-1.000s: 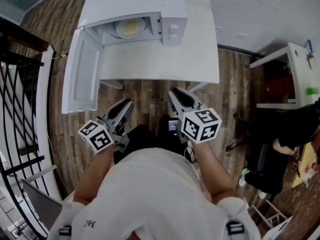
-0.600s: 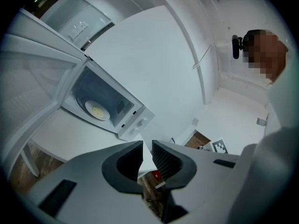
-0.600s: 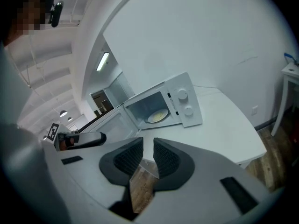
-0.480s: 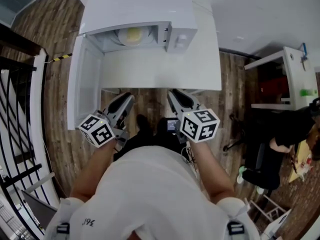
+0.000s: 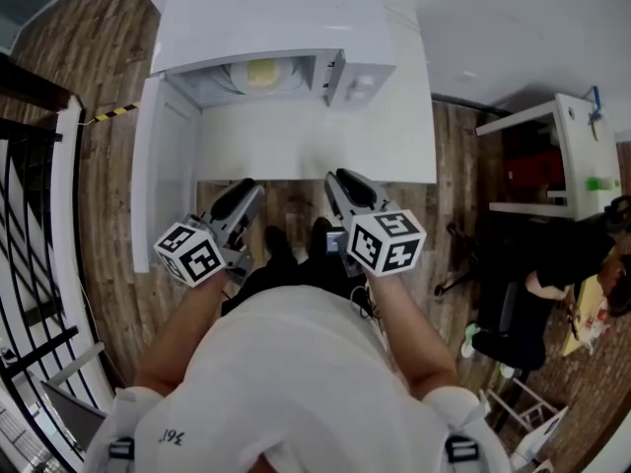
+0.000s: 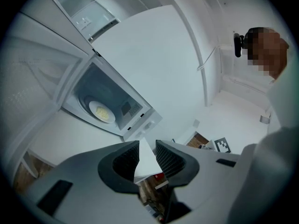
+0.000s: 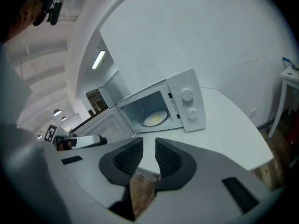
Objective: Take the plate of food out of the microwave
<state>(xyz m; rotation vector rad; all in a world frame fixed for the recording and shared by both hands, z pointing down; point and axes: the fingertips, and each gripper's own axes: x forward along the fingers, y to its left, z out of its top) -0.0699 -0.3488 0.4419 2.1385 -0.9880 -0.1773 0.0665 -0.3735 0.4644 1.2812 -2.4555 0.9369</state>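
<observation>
Well short of the plate of food (image 5: 261, 71) inside the open microwave (image 5: 281, 18). Left gripper (image 5: 242, 188) jaws just opening, empty. Right gripper (image 5: 340, 177) slightly parted, empty.

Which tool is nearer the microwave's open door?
The left tool, empty, jaws just opening: it is next to the swung-open white microwave door, while the right tool sits across from the knob panel.

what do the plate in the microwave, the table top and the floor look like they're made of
Plate: pale, smooth disc, probably glazed ceramic or glass; too small to be sure.
Table top: plain matte white, likely laminate or painted board.
Floor: wood or wood-look planks, with brown grain and board seams.
</observation>
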